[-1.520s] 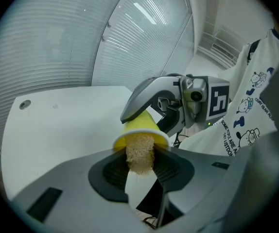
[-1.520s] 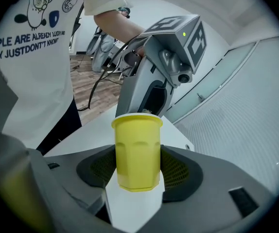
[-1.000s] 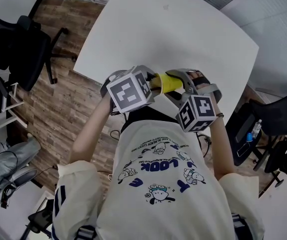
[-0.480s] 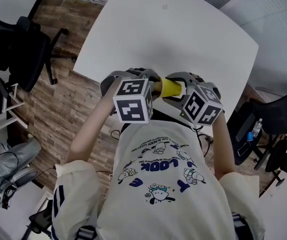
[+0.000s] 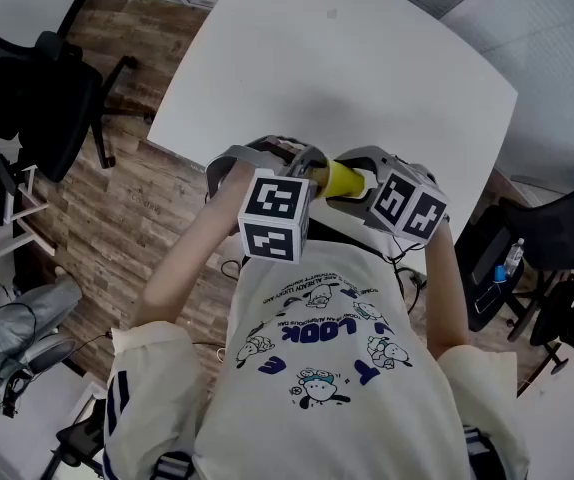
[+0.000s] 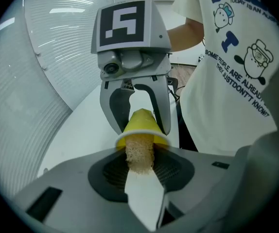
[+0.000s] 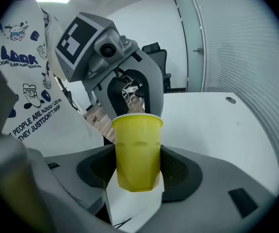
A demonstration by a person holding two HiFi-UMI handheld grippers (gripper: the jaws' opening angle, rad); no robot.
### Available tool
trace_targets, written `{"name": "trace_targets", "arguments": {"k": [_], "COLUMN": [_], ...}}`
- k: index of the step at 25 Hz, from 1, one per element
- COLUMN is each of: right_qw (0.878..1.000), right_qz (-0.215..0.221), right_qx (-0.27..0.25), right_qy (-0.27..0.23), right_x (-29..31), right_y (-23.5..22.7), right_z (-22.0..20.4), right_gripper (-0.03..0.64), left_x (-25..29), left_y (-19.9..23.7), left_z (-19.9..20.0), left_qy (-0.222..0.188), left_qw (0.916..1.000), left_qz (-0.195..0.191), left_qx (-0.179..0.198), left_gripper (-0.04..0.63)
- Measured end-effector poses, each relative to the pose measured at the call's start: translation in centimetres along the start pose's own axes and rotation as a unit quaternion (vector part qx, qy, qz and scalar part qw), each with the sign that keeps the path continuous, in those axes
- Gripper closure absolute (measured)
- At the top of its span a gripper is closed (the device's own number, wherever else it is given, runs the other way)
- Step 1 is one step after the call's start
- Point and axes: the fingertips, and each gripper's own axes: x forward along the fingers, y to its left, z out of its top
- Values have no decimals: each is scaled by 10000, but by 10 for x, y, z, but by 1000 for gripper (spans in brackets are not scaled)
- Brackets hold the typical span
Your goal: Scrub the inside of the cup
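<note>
My right gripper (image 7: 135, 186) pinches the yellow cup (image 7: 137, 152) near its base, aloft over the table (image 5: 367, 68), wall dimpling: light, thin, crushable, so I judge a gentle squeeze best; my left gripper (image 6: 142, 186) clamps the scrubber (image 6: 139, 152) in its mouth.

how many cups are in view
1: a yellow cup, clamped in the right gripper's jaws, with a sponge poked into its mouth. No other cup shows on the table.
</note>
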Motion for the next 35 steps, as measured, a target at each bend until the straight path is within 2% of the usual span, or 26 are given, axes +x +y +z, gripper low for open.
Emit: {"name": "trace_targets", "arguments": {"k": [3, 5, 9, 13, 19, 25, 31, 35], "right_qw": [10000, 9999, 9997, 9997, 9986, 9975, 9983, 9989], "right_qz": [32, 42, 70, -22, 26, 49, -121, -196], "right_qx": [68, 113, 202, 236, 483, 628, 506, 394], "right_qy": [-22, -60, -134, -100, -207, -321, -255, -180], "right_x": [1, 0, -2, -1, -2, -5, -5, -4], "right_y": [1, 1, 0, -3, -6, -9, -10, -10], "right_z": [1, 2, 5, 4, 0, 2, 2, 4], "right_gripper": [361, 362, 362, 362, 362, 362, 362, 362], "left_x": [-1, -3, -7, -5, -6, -10, -7, -6], "left_y": [1, 2, 5, 8, 12, 20, 14, 14], "left_z": [0, 0, 2, 1, 4, 10, 4, 2], "left_qy": [38, 56, 142, 229, 305, 220, 276, 250], "left_qw": [9997, 9982, 9918, 9860, 9696, 9546, 9655, 9756], "left_qz": [141, 329, 695, 971, 1465, 1942, 1624, 1383], "left_qx": [212, 502, 1062, 1340, 1936, 2247, 2017, 1685], "left_gripper": [445, 445, 445, 445, 445, 445, 445, 446]}}
